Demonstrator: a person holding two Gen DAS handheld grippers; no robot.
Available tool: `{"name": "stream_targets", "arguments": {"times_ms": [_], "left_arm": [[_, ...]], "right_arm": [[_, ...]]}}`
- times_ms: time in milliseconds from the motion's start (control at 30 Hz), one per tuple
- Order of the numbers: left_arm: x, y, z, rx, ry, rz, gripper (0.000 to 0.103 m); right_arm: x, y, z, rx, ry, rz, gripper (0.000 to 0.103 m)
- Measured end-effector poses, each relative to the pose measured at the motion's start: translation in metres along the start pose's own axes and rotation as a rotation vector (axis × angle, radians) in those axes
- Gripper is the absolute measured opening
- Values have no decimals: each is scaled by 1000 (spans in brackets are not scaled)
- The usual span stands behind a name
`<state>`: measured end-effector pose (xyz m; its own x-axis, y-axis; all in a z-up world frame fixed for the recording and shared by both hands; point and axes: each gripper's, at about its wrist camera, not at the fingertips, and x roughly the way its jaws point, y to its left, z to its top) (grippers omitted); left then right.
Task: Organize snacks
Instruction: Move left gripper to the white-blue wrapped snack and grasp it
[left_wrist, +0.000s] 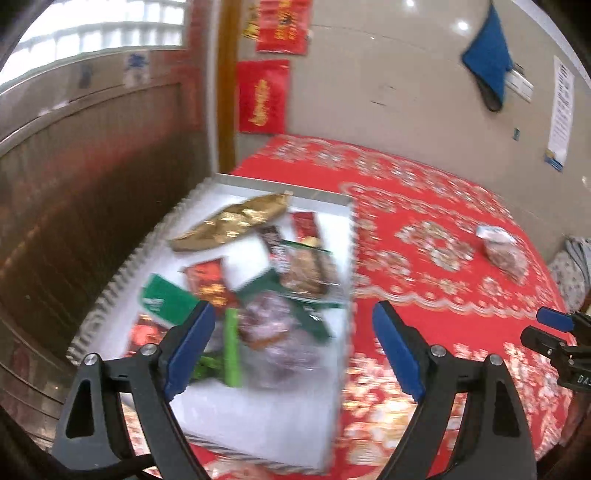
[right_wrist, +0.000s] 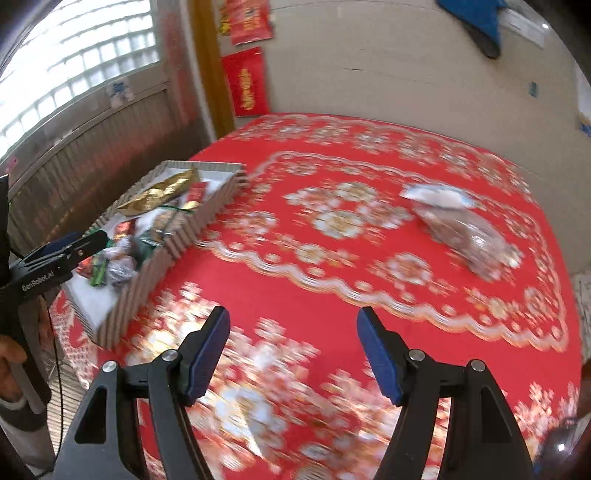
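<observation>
On the red patterned tabletop (right_wrist: 303, 306), near its left edge, sits a white tray (left_wrist: 258, 417) with a corrugated rim, already loaded with snacks: a gold foil pack (left_wrist: 231, 223) toward the far end, red and green packets and a clear-wrapped pastry closer in. One snack is not yet put away: a clear bag of brownish pieces (right_wrist: 461, 225) lying alone toward the right side of the cloth, well apart from the tray. The left claw (left_wrist: 293, 350) hovers over the near end of the tray with its blue pads spread wide and nothing pinched between them; its load looks to have been let go into the tray. The right claw (right_wrist: 293, 354) hangs above bare cloth, its pads apart and empty, with the bag ahead of it and to the right. The step in hand is, I judge, the reach for that last bag. To do it well, the right claw should come down over the middle of the bag with the pads either side of its narrow width, since a loose plastic bag will slump and slide if caught only by a corner or the sealed end. A firm but not crushing pinch suits the brittle-looking contents. The left claw does best to stay clear of the path back to the tray.
</observation>
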<state>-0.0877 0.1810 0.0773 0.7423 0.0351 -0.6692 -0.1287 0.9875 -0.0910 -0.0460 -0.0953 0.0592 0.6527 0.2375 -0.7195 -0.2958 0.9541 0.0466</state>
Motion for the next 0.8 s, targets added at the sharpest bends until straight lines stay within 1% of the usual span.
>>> {"name": "stream_targets", "arguments": {"times_ms": [200,367,467,533,633,800], "left_arm": [[9,-54,-1,60,42,-71,87],[16,-106,4,142,64,-126,87],[22,-136,11,184,80,-158,87],[29,-156,19,212,92,-186,87],[46,-187,36,239,106,-193,87],[82,-229,70,234,138,-212,87]], "right_arm": [[-22,-63,-15,115,-21,-73,76],[-25,-93,-12,152,-19,-103,76],[-21,-108,-6,178,-11,-103,76],[-17,-121,0,217,-7,-99,77],[-14,-141,12,271,-19,-91,78],[-7,-161,25,316,-10,-117,79]]}}
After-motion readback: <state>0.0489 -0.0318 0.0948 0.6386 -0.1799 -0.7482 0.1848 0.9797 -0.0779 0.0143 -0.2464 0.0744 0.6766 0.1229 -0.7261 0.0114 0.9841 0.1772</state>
